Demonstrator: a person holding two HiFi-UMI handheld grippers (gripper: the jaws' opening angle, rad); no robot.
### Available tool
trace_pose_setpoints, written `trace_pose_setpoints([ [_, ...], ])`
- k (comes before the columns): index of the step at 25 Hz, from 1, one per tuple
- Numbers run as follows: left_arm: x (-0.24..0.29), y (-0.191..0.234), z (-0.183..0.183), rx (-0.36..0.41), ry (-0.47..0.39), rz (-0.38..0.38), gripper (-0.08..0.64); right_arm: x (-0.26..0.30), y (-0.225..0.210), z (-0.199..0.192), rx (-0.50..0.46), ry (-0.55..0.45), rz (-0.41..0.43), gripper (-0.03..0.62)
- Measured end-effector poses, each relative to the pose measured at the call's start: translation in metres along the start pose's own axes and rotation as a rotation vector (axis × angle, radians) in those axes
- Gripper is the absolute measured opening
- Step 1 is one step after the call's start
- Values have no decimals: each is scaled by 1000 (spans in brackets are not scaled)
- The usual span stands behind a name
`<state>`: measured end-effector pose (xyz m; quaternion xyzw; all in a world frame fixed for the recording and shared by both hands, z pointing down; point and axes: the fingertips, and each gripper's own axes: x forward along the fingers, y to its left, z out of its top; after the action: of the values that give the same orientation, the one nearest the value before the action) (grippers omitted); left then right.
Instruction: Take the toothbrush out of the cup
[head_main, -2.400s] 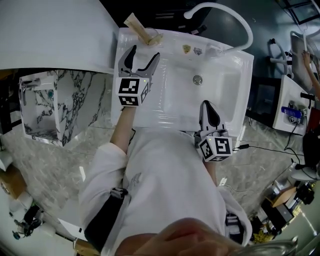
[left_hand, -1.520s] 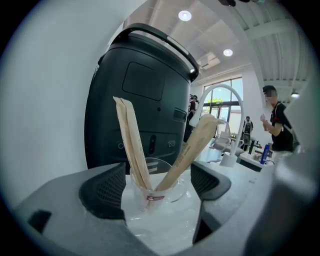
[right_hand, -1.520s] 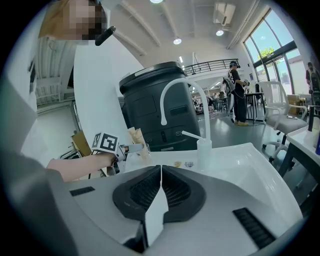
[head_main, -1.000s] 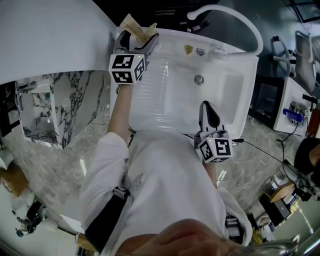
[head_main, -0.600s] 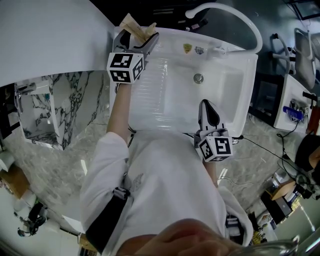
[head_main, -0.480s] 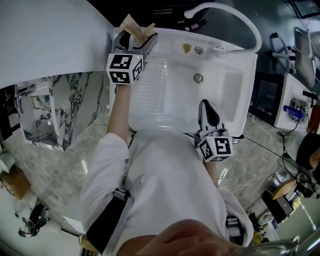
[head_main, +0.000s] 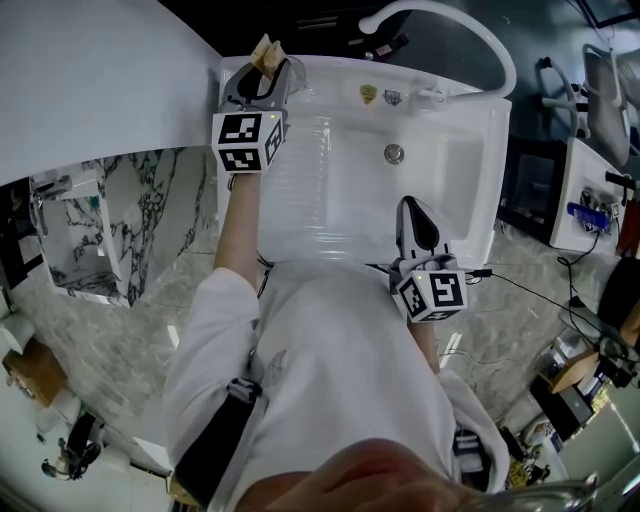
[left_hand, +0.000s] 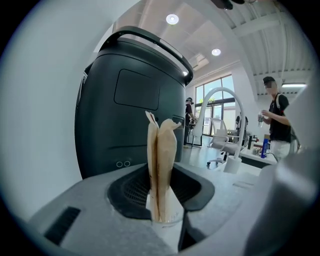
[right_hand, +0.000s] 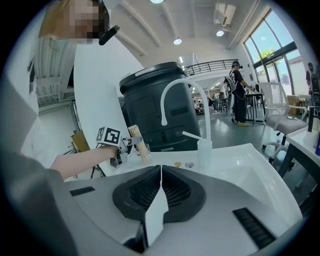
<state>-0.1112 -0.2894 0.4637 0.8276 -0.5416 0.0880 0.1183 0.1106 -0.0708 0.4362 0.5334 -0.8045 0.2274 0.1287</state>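
Note:
A toothbrush (head_main: 265, 52) in a tan paper wrapper stands upright in a clear cup (left_hand: 169, 214) at the far left corner of the white sink (head_main: 330, 200). My left gripper (head_main: 265, 72) reaches over that corner. Its jaws are closing, with the wrapped toothbrush (left_hand: 161, 165) between them and the pads touching its sides above the cup's rim. The right gripper view also shows the toothbrush (right_hand: 136, 137), the cup (right_hand: 145, 150) and the left gripper (right_hand: 120, 147). My right gripper (head_main: 415, 212) hovers at the sink's near edge, shut with nothing in it (right_hand: 161, 170).
A white arched faucet (head_main: 450, 20) rises at the sink's far right, with the drain (head_main: 394, 153) below it. A white bottle (right_hand: 204, 149) stands beside the faucet. A large dark bin (left_hand: 135, 100) stands behind the sink. A white wall panel (head_main: 100, 70) flanks the left.
My left gripper came up to the cup at the sink's far left corner, and its jaws have narrowed from wide open onto the wrapped toothbrush. The right gripper has stayed put.

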Motion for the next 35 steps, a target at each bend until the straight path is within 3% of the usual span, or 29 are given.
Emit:
trace_pose_setpoints([
  [14, -11, 1, 3, 13, -1, 55, 72, -6, -1, 8, -3, -43, -3, 18],
  [35, -35, -5, 21, 47, -44, 113, 64, -58, -4, 14, -3, -140, -61, 17],
])
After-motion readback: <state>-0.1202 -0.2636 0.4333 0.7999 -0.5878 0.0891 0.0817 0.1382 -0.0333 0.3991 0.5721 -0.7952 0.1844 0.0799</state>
